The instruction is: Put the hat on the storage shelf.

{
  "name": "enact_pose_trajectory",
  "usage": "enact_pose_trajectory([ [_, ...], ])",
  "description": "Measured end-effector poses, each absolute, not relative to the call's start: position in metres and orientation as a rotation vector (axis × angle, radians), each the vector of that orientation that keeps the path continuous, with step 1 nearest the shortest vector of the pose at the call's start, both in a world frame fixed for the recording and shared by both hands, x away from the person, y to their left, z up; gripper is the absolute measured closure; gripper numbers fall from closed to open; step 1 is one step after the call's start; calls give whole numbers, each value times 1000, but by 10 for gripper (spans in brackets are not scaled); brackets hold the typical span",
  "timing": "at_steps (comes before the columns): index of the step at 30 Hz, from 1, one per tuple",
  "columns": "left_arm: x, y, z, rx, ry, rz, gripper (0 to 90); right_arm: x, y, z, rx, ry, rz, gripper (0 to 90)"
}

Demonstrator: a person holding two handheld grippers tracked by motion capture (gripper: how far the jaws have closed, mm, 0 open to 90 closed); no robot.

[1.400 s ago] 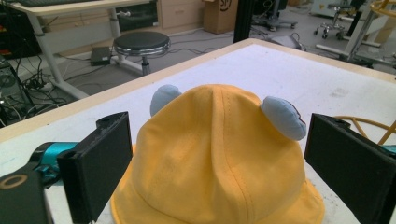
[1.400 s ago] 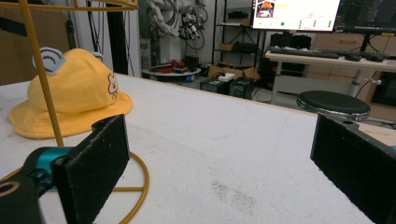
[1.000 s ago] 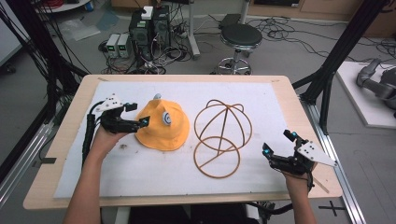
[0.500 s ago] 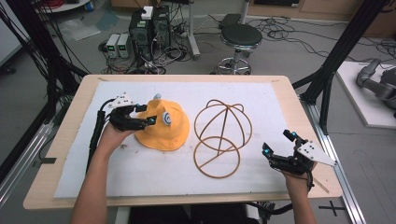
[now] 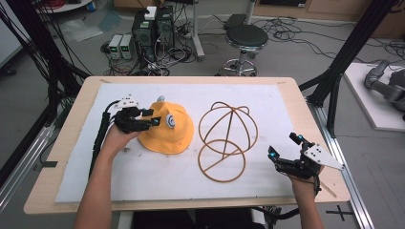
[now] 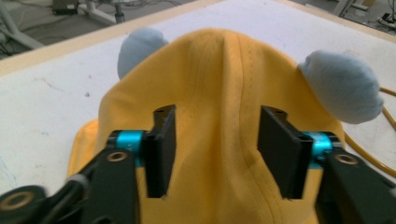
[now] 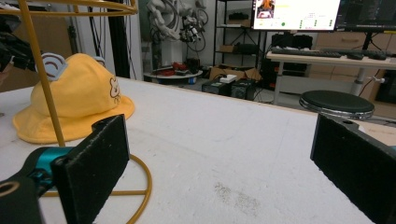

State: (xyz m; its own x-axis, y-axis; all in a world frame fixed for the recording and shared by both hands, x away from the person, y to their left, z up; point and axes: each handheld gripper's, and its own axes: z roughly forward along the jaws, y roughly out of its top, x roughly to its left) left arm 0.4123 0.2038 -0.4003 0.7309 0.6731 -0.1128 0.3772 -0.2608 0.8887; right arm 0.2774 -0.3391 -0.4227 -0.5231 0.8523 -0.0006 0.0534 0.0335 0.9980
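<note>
— Where's the hat?
— The yellow hat (image 5: 167,131) sits left on the desk (image 5: 286,100). My left gripper (image 6: 217,149) has its fingers apart, straddling the crown seam.
— Risk?
— Pinching loose cloth only; it could slip or drag. My right gripper (image 5: 285,151), fingers apart, idles near the wire stand (image 5: 227,140).

The hat (image 5: 167,131) is soft yellow cloth, matt, with stitched seams running over its crown and two padded pale blue cloth ears (image 6: 338,92). The stand (image 5: 227,140) beside it is thin wire with a smooth, slightly glossy orange-brown coat. The bench (image 5: 296,95) has a pale wood rim, and a white sheet (image 5: 157,171) with a rough, grainy, matt face and faint grey smudges covers its top. The left tool (image 6: 215,140) has matt black, finely textured pads on shiny blue metal fittings; the right tool (image 7: 224,158) has the same coarse black pads.
</note>
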Motion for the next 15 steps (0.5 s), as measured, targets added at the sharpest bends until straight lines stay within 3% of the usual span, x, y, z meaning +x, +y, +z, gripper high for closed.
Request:
enact_pose_trajectory([
  [1, 413, 203, -402, 1896, 807, 329, 601, 277, -339, -423, 936, 1668, 1559, 42],
  [5, 414, 199, -404, 1903, 815, 311, 699, 277, -339, -423, 940, 1669, 1555, 42],
  [9, 412, 196, -403, 1910, 800, 337, 867, 277, -340, -423, 936, 1668, 1554, 42],
  [15, 408, 198, -403, 1873, 789, 331, 878, 276, -341, -423, 942, 1670, 1551, 42],
])
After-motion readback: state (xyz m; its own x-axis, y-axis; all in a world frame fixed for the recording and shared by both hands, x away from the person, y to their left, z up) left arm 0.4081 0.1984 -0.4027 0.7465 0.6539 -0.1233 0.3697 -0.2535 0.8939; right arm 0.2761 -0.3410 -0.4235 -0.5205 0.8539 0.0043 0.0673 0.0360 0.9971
